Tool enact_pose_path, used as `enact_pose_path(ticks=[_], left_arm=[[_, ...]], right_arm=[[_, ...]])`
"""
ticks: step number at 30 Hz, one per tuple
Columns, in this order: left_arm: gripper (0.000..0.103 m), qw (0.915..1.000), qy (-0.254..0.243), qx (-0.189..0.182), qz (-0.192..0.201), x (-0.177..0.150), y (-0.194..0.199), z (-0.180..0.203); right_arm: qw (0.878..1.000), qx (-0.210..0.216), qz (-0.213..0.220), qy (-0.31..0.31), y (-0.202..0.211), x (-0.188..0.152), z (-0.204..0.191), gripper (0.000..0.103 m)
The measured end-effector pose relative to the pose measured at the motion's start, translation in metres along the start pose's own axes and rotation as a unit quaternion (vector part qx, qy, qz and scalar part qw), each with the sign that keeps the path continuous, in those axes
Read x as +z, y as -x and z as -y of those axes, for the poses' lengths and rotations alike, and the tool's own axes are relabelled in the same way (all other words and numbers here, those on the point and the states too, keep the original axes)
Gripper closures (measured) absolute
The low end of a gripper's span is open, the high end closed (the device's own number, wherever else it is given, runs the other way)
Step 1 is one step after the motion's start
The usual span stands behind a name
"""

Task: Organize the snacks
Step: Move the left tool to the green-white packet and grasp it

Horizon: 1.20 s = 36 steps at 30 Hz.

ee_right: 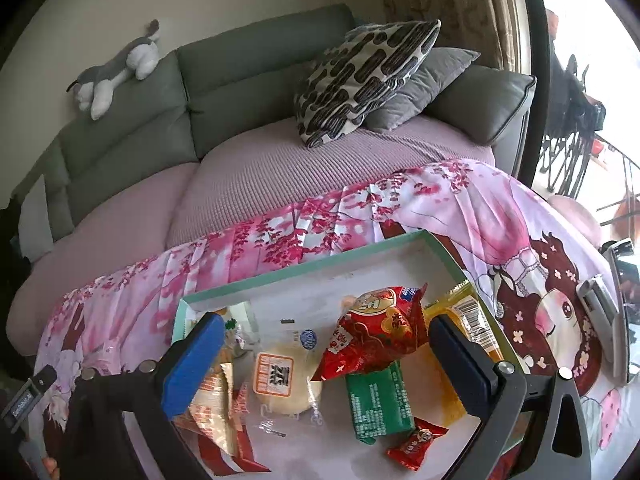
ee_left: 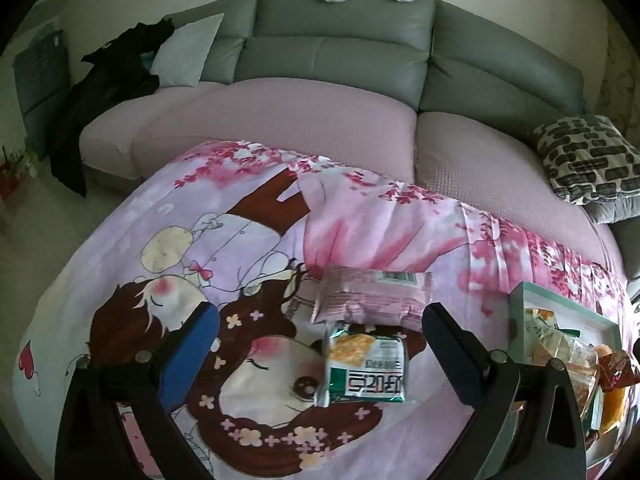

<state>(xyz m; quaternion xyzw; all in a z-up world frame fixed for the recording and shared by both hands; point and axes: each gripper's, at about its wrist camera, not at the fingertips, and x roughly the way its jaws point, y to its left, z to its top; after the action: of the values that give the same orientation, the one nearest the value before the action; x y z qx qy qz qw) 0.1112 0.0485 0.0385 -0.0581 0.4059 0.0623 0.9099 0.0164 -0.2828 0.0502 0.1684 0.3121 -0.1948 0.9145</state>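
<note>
Above green packet, left tool tilted down (jaws wide).

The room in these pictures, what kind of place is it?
Most likely a home living room: a grey sofa with cushions, a plush dog on its backrest, and a cartoon-print cloth.

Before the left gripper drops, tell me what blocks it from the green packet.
Nothing visible does. The left gripper hangs open with the green packet lying bare on the cloth between its jaws; the pink packet touches its far edge only.
</note>
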Motion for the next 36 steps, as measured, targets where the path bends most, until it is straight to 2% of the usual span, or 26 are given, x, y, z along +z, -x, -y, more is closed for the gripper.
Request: enact_pose_path(ticks=[6, 12, 15, 21, 24, 27, 31, 36], left_arm=[[0.002, 0.9999, 0.001, -0.002, -0.017, -0.002, -0.007, -0.004], [0.002, 0.9991, -0.005, -0.014, -0.04, -0.008, -0.015, -0.002], [0.002, 0.9989, -0.009, -0.012, -0.046, -0.01, -0.018, -0.004], [0.002, 0.9984, 0.002, -0.011, -0.055, -0.011, -0.023, -0.013], [0.002, 0.9979, 0.004, -0.016, -0.062, -0.012, -0.027, -0.014], [0.002, 0.9972, 0.001, -0.023, -0.071, -0.015, -0.033, -0.01], [0.002, 0.9945, -0.018, -0.041, -0.094, -0.022, -0.045, 0.004], [0.002, 0.9924, -0.042, -0.039, -0.109, -0.03, -0.057, 0.018]], right_arm=[[1.0, 0.008, 0.008, 0.027, 0.004, -0.001, -0.02, 0.0], [0.994, 0.06, 0.0, 0.089, 0.005, -0.013, -0.07, 0.0], [0.991, 0.088, -0.015, 0.097, 0.0, -0.02, -0.085, 0.0], [0.993, 0.065, -0.036, 0.087, -0.014, -0.027, -0.079, 0.0], [0.994, 0.061, -0.032, 0.08, -0.012, -0.027, -0.075, 0.0], [0.994, 0.07, -0.019, 0.083, -0.005, -0.024, -0.078, 0.0], [0.991, 0.084, -0.03, 0.1, -0.007, -0.029, -0.091, 0.0], [0.989, 0.094, -0.032, 0.107, -0.007, -0.033, -0.1, 0.0]])
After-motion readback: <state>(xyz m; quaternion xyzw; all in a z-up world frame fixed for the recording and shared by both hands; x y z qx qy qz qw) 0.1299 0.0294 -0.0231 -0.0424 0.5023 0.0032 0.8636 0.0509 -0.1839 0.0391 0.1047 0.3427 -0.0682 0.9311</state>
